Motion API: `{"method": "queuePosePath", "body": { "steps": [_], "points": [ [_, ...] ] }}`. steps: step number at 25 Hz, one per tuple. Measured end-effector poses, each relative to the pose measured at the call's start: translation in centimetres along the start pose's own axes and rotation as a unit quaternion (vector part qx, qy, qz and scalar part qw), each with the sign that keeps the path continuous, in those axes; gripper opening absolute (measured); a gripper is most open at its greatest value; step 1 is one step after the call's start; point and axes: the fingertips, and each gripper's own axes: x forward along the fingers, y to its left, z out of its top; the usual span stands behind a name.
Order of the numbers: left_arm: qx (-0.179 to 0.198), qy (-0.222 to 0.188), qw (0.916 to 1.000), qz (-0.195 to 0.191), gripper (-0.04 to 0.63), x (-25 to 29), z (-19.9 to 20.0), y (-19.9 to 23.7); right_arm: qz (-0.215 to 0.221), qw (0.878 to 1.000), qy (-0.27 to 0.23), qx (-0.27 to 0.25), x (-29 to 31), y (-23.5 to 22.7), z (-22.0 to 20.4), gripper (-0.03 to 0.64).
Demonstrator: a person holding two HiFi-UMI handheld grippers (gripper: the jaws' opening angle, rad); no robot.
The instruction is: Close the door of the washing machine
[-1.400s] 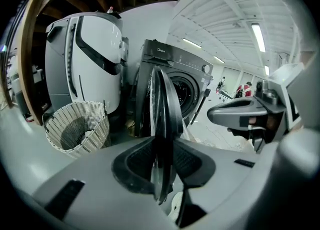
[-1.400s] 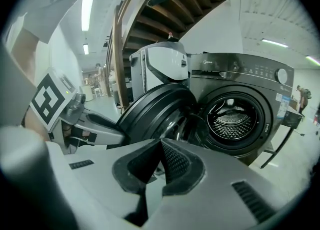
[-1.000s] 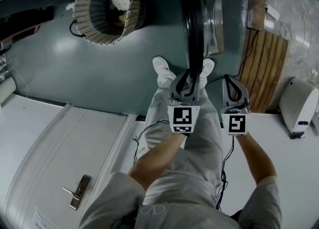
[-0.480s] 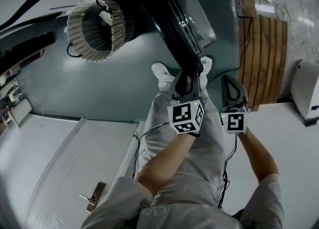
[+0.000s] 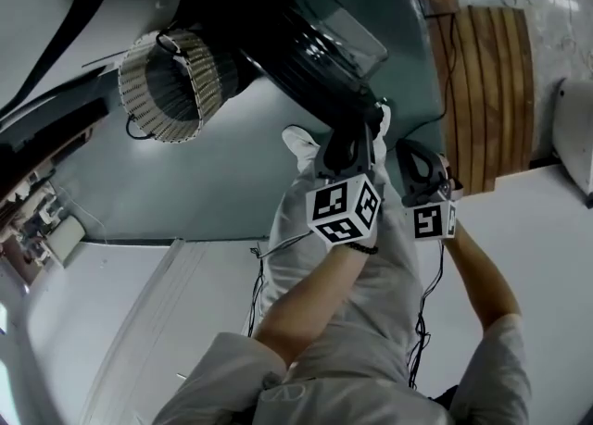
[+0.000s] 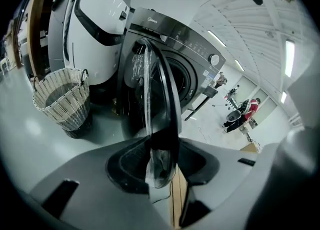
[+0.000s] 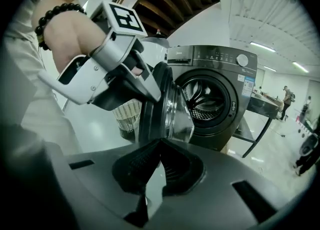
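Large workshop-like hall, washing machine (image 7: 215, 98) on bare floor (image 5: 185, 173), ceiling strip lights (image 6: 289, 58), worktable (image 7: 262, 104) behind

The right claw (image 7: 160, 143) has its jaws together with nothing between them, close to the lower edge of the open door (image 7: 170, 106) with its glass bowl. The left claw (image 7: 149, 87), in a hand (image 7: 75, 33) wearing a bead bracelet, straddles the door's rim, and its jaws have just been opening. Behind stand the washer (image 7: 220, 56), its drum in view, and a basket (image 7: 125, 109).
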Motion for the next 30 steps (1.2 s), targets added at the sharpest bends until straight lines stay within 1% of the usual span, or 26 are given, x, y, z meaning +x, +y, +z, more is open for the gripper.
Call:
{"method": "queuePosePath", "body": {
  "steps": [4,7,13,19,23,30],
  "points": [
    [-0.004,0.017,0.9998,-0.004,0.155,0.5,0.0,-1.0,0.008,1.000,-0.007,-0.022,0.3,0.4,-1.1,0.019],
    [-0.001,0.025,0.9996,-0.010,0.161,0.9,0.1,-1.6,0.013,1.000,-0.011,-0.025,0.7,0.2,-1.2,0.047],
    [-0.004,0.037,0.9992,-0.014,0.170,1.6,0.3,-2.8,0.015,0.999,-0.019,-0.028,1.3,-0.5,-1.0,0.067],
    [-0.016,0.037,0.9990,-0.021,0.178,2.7,1.0,-4.2,0.026,0.999,-0.019,-0.041,2.3,-1.1,-1.0,0.097],
    [-0.023,0.036,0.9988,-0.025,0.183,3.2,1.3,-4.8,0.018,0.999,-0.015,-0.034,3.0,-2.4,-1.1,0.107],
    [-0.036,0.033,0.9982,-0.034,0.187,4.0,1.7,-5.9,0.018,0.998,-0.018,-0.055,4.5,-4.1,-0.8,0.117]
  ]
}}
